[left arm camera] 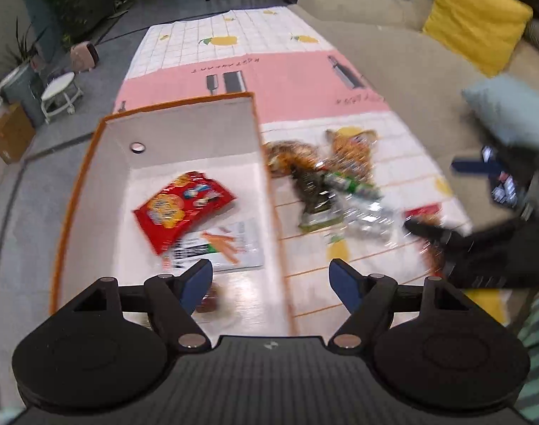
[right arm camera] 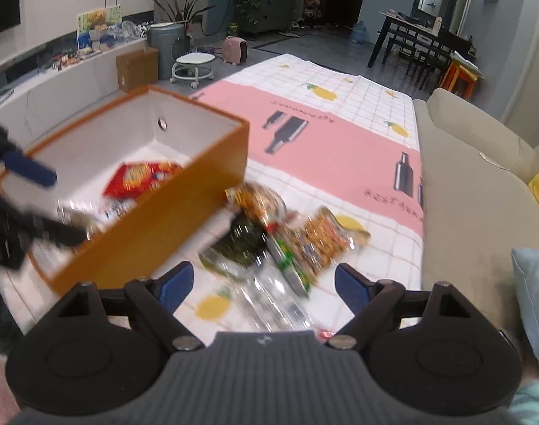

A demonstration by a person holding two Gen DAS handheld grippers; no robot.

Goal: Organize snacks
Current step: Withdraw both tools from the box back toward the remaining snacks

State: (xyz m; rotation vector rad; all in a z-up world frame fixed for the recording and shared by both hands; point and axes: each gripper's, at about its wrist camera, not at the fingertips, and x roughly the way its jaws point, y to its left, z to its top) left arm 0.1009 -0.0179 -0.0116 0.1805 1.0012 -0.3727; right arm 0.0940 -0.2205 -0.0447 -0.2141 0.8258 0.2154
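Note:
An orange box with a white inside stands on the mat; it also shows in the right wrist view. In it lie a red snack bag, a white packet and a small dark snack. A pile of loose snack bags lies on the mat right of the box, and shows in the right wrist view. My left gripper is open and empty over the box's near right wall. My right gripper is open and empty above the pile.
A beige sofa with a yellow cushion and a pale blue cushion runs along the mat's right side. A white stool, a cardboard box and a grey bin stand beyond the mat.

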